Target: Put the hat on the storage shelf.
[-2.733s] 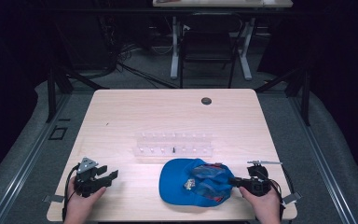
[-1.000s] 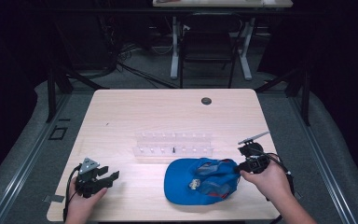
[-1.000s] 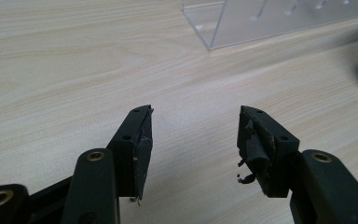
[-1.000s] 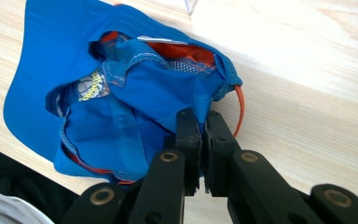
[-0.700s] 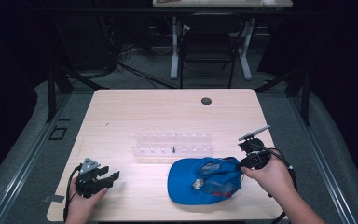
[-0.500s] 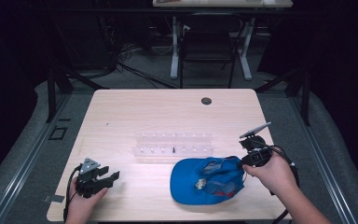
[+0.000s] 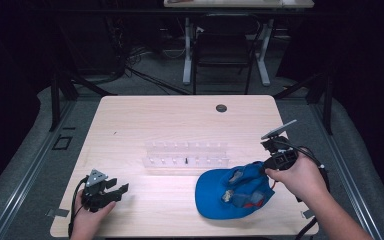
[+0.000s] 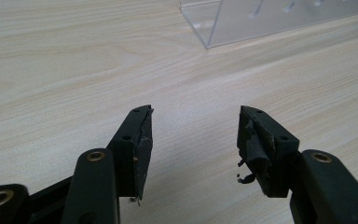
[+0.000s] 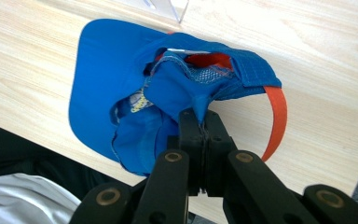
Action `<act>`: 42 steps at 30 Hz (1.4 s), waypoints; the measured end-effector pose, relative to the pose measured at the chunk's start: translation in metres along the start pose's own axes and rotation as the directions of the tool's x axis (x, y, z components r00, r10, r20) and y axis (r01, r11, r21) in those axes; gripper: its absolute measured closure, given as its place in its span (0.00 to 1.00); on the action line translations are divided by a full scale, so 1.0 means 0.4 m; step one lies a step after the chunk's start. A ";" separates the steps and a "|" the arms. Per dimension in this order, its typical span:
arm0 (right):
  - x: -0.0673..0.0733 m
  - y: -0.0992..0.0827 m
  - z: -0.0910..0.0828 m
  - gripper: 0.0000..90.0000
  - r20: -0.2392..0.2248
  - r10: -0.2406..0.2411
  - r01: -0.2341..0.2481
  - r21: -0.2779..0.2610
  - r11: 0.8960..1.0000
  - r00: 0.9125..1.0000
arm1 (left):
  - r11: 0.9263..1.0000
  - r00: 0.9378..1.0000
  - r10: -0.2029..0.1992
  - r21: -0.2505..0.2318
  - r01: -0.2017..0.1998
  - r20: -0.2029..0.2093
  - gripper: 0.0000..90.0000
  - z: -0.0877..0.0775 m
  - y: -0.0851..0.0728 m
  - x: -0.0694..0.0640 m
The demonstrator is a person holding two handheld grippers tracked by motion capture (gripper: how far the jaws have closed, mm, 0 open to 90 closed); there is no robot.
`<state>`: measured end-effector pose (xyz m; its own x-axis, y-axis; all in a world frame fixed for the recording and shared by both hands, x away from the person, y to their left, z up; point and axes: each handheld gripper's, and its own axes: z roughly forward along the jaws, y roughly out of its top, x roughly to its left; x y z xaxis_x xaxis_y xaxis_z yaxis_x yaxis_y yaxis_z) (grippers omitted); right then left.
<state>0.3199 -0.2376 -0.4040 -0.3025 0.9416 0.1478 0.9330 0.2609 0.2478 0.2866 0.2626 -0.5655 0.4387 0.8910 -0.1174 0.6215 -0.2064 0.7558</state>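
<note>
Pinching a fold of crumpled blue fabric cap [image 9: 121, 93], your right gripper [image 9: 200, 122] has its black jaws pressed together on the cloth near the cap's back opening, where an orange strap [image 9: 275, 121] loops out to one side. From the high view, that cap [image 7: 230, 192] lies at the near right of the pale wooden tabletop [image 7: 180, 125], brim toward your edge, and your right hand [image 7: 300, 177] holds the right gripper [image 7: 269, 162] at the cap's far right side. Just beyond the cap stands a clear plastic rack [image 7: 186, 155], running across the middle of the tabletop. Your left gripper [image 7: 117, 189] rests at the near left, well apart from the cap, held in your left hand [image 7: 92, 215]. Its jaws stand spread with nothing between them over bare wood, a corner of the clear rack [image 8: 261, 21] ahead of them.
</note>
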 end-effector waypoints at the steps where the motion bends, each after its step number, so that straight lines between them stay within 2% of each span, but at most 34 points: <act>1: 0.001 0.002 -0.006 0.99 0.002 -0.001 0.001 -0.002 1.000 1.000 | 1.000 1.000 0.000 0.000 0.000 0.000 0.51 0.000 0.000 0.000; 7: 0.014 0.007 -0.039 0.99 -0.004 -0.008 0.008 -0.005 1.000 1.000 | 1.000 1.000 0.001 0.001 -0.001 0.001 0.51 0.000 0.000 -0.001; 24: 0.013 0.025 -0.100 0.99 -0.090 0.020 -0.021 -0.014 1.000 0.996 | 1.000 1.000 0.003 0.004 -0.003 0.000 0.51 0.002 0.000 -0.003; 30: 0.014 0.034 -0.123 0.99 -0.164 0.044 -0.046 -0.010 0.999 0.985 | 1.000 1.000 0.004 0.003 -0.004 0.001 0.51 0.002 0.000 -0.003; 35: 0.015 0.043 -0.138 0.99 -0.227 0.063 -0.065 -0.005 0.998 0.972 | 1.000 1.000 0.004 0.003 -0.004 0.001 0.51 0.002 0.000 -0.003; 39: 0.017 0.047 -0.151 0.99 -0.284 0.081 -0.086 -0.005 0.996 0.956 | 1.000 1.000 0.004 -0.003 -0.004 0.000 0.51 0.002 0.000 -0.003; 42: 0.018 0.048 -0.157 0.99 -0.295 0.083 -0.089 -0.007 0.996 0.952 | 1.000 1.000 0.005 -0.001 -0.005 0.001 0.51 0.001 0.000 -0.004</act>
<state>0.3235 -0.2390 -0.3380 -0.2680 0.8549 0.4441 0.9550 0.1747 0.2399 0.2864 0.2611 -0.5657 0.4423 0.8895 -0.1145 0.6188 -0.2102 0.7569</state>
